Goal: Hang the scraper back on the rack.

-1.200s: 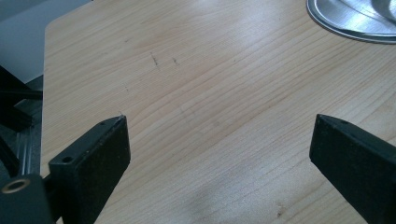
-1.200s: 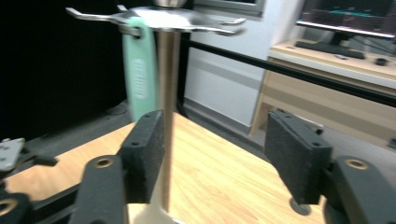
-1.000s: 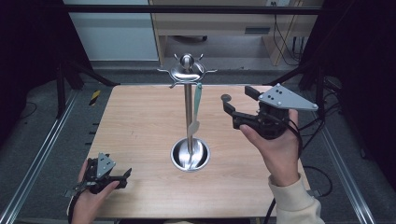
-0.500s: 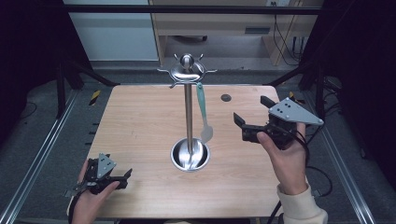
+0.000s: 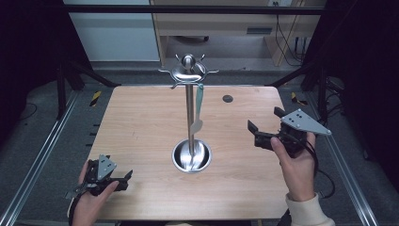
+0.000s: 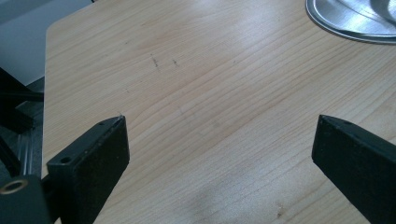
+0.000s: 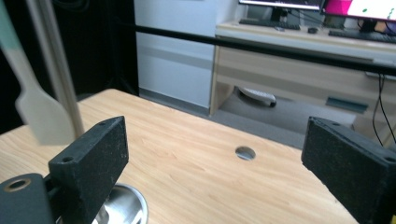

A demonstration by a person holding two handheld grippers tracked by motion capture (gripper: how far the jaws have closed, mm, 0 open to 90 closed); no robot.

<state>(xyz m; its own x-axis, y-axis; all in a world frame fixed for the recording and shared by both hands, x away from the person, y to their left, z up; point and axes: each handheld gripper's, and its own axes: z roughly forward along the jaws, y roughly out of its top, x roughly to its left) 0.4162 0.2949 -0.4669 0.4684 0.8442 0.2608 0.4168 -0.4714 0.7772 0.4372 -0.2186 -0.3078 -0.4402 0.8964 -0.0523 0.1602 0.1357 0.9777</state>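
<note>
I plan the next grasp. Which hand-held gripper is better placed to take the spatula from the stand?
Probably right: the right hand-held gripper is open, raised and faces the spatula. The left sits low at the table corner.

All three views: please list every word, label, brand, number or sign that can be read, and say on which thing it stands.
No text can be read.
Monitors behind the desk, right gripper view: coloured screen content, too blurred to read.
Utensil stand, spatula, wooden table, left gripper, right gripper: no markings visible.
</note>
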